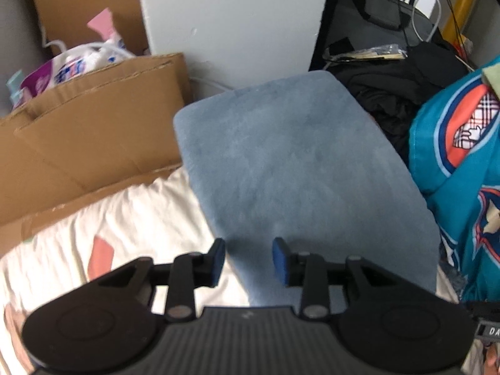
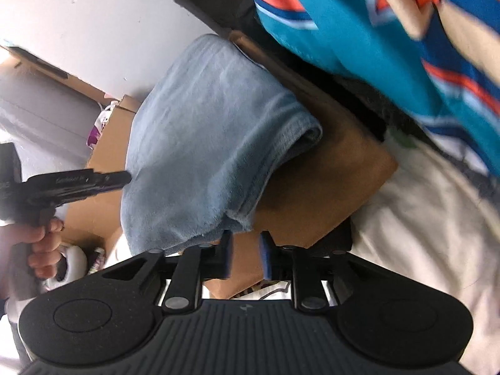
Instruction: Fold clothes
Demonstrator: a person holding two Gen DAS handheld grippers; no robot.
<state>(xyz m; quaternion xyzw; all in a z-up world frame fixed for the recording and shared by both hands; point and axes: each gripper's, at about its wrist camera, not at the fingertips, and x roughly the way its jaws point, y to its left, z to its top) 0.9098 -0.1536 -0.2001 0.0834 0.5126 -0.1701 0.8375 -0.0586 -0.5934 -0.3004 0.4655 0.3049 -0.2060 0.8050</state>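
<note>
Folded blue garment (image 1: 290, 168): the landmark, lying flat on a cream bedsheet (image 1: 118, 228). Left gripper (image 1: 248, 261): above its near edge, fingers parted, empty. Right gripper (image 2: 245, 257): just off its hemmed corner, fingers slightly apart, holding nothing. Cardboard (image 1: 93, 143): beside it. Teal jersey (image 1: 462, 168): beside it, on the opposite side.

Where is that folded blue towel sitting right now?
In the left wrist view, the blue towel lies centre, ahead of the open jaws, between the cardboard box and teal jersey.
</note>
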